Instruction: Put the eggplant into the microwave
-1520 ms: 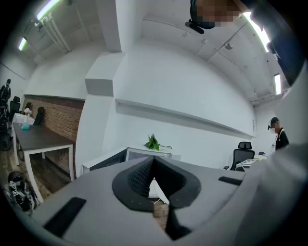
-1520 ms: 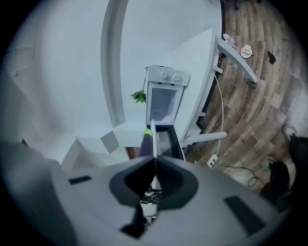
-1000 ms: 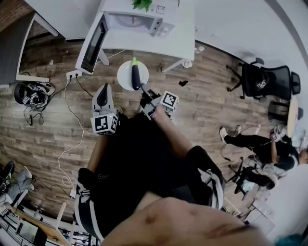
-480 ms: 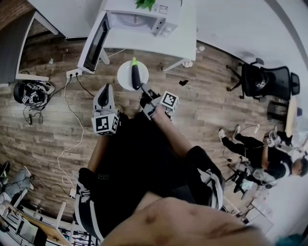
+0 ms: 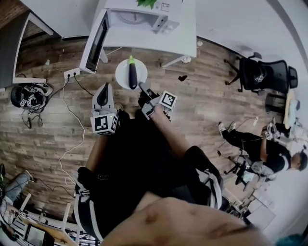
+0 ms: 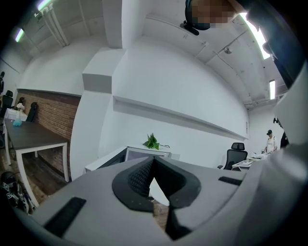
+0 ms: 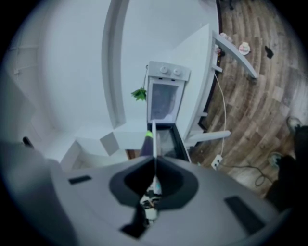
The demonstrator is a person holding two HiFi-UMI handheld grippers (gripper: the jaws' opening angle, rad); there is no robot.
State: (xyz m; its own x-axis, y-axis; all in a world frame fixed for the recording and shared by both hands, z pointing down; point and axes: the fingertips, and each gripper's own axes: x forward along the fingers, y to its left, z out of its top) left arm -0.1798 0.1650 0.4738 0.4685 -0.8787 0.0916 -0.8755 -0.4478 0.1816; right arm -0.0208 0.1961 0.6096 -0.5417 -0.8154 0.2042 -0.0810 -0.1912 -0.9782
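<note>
A dark purple eggplant point(image 5: 132, 74) with a green stem lies on a round white plate point(image 5: 121, 73). My right gripper point(image 5: 142, 88) is shut on the plate's near rim and holds it in the air before the white table point(image 5: 185, 41). The microwave point(image 5: 139, 17) stands on that table with its door point(image 5: 94, 43) swung open to the left. In the right gripper view the plate point(image 7: 153, 137) shows edge-on, the eggplant point(image 7: 146, 144) is beside it, and the microwave point(image 7: 166, 98) is beyond my right gripper point(image 7: 155, 166). My left gripper point(image 5: 103, 89) is shut and empty, left of the plate; its jaws point(image 6: 153, 163) meet.
A green plant point(image 5: 144, 3) sits on the microwave. A power strip point(image 5: 72, 73) and cables lie on the wooden floor at the left, near a headset point(image 5: 26, 95). An office chair point(image 5: 262, 74) and a seated person point(image 5: 260, 149) are at the right.
The plate with the eggplant has shifted slightly left and a little toward the microwave. My left gripper has barely moved.
</note>
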